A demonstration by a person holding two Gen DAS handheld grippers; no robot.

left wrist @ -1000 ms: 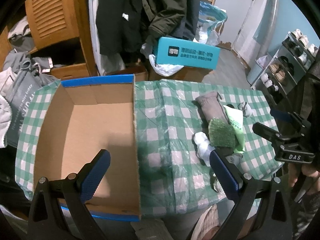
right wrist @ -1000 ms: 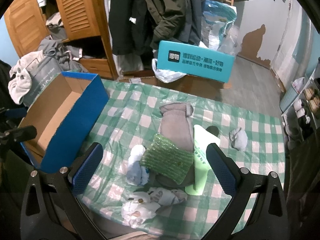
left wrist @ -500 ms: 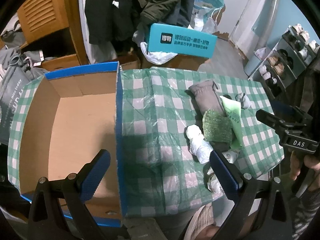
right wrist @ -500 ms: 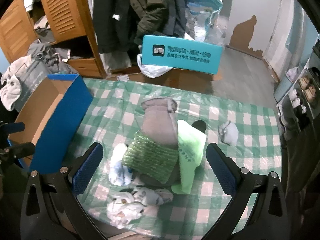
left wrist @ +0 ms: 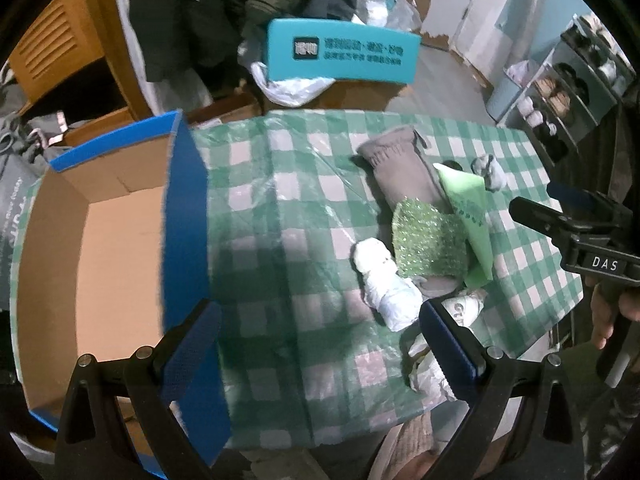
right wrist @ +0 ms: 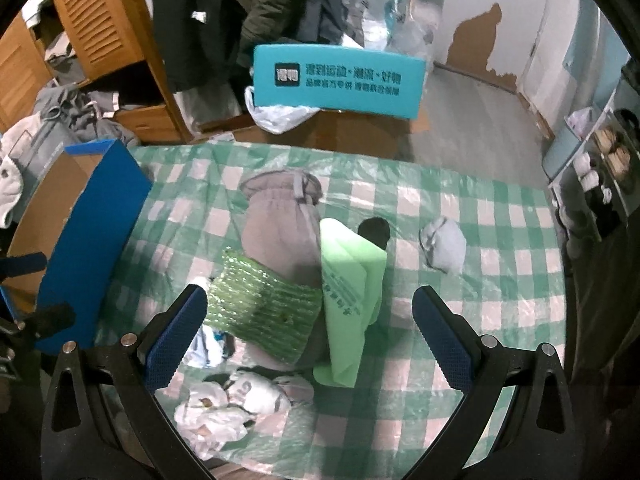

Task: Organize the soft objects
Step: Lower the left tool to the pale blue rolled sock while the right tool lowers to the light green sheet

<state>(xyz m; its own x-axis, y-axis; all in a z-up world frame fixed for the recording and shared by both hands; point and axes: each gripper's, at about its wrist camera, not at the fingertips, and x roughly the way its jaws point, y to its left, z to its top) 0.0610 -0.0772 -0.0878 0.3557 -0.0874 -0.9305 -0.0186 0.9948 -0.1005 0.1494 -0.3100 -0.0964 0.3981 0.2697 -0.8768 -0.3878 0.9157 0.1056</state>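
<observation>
Soft things lie heaped on the green checked tablecloth: a grey fleece pouch, a glittery green pad across it, a light green cloth, a small grey sock ball, and crumpled white pieces. The same grey fleece pouch, green pad and a white bundle show in the left wrist view. A blue-sided cardboard box sits open at the left. My left gripper is open over the cloth beside the box. My right gripper is open above the heap.
A teal box stands behind the table on a brown carton. Wooden louvred cabinets, hanging dark coats and piled clothes fill the back left. Shoe shelves stand at the right. A hand holds the right gripper.
My left gripper has shifted right, from over the box to the cloth beside it. My right gripper has moved forward and lower, closer over the heap. Nothing has been picked up.
</observation>
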